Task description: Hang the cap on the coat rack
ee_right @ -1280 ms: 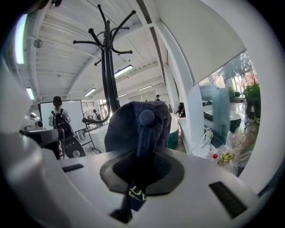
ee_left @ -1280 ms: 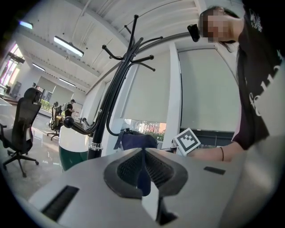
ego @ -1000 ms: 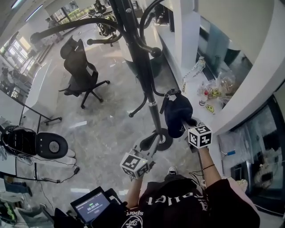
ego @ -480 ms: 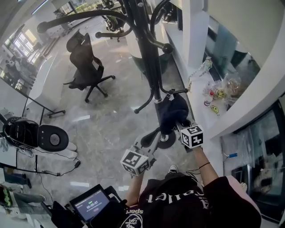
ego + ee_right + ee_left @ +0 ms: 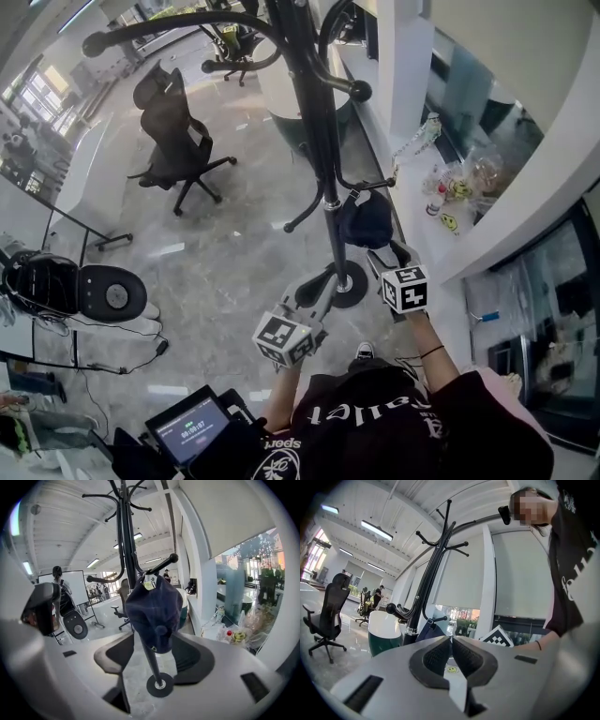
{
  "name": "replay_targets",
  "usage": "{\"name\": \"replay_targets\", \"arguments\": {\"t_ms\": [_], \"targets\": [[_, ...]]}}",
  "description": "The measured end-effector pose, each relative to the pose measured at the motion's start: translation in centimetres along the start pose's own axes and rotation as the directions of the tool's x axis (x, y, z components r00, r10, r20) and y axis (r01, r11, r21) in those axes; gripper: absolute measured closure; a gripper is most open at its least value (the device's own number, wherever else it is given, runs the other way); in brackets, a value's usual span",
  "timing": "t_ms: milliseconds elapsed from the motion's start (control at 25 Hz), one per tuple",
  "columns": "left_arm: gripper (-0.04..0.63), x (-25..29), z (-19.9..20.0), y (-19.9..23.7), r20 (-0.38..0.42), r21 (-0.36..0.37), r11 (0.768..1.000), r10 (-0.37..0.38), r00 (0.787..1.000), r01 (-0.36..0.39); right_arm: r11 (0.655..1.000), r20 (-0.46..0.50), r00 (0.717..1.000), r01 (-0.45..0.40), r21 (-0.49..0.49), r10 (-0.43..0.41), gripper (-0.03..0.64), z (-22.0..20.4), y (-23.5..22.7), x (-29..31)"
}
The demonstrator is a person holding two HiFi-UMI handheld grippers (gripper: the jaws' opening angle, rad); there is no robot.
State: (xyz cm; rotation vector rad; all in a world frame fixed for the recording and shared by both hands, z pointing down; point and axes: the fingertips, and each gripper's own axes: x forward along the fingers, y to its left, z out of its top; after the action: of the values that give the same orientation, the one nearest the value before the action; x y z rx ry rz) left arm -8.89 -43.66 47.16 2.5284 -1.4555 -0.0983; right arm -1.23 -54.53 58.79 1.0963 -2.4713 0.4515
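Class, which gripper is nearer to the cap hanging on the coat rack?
Right. The right gripper, jaws opening with the cap free between their tips, sits just below it in the head view. The left gripper, shut, is farther down-left, beside the rack's base.

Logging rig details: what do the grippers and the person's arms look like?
Both the left gripper and right gripper are light grey, each carrying a white cube with black square markers. Their pads are dark and ribbed. The right's jaws are opening, with the cap between them. The person wears a black short-sleeved shirt with white lettering and a dark right wristband.
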Motion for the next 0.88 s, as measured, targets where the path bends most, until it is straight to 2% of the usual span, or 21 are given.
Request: {"name": "replay_targets", "arguments": {"t_ms": [200,600,680,800,880], "targets": [[0.589,-0.7,-0.8,-0.6,-0.007,-0.006,0.999,-0.031,0.999,0.031,0.996,0.048,0.999,-0.029,0.087,0.025,0.382,-0.8,1.0,-2.0],[0.589,-6.6,-0.5,-1.2,-0.001,-0.004,0.995,-0.101,0.995,0.101,0.994,0.138,0.987,-0.093,0.063,0.084,0.39,-0.2,10.4,-6.4],[0.589,-8.1,-0.6,-1.5,-0.004,-0.004,0.993,-0.115,0.993,0.115,0.994,0.159,0.984,-0.091,0.067,0.079,0.427,-0.2,12.1,-7.4],[0.589,-10.4,-1.0,-1.9,-0.011,-0.002,0.991,-0.136,0.991,0.136,0.995,0.171,0.984,-0.068,0.08,0.054,0.528,-1.1,14.1,-8.7],[0.59,-12.0,-1.1,-2.2,-0.015,-0.001,0.989,-0.151,0.988,0.151,0.995,0.171,0.985,-0.05,0.092,0.034,0.566,-1.9,15.5,-9.7]]}}
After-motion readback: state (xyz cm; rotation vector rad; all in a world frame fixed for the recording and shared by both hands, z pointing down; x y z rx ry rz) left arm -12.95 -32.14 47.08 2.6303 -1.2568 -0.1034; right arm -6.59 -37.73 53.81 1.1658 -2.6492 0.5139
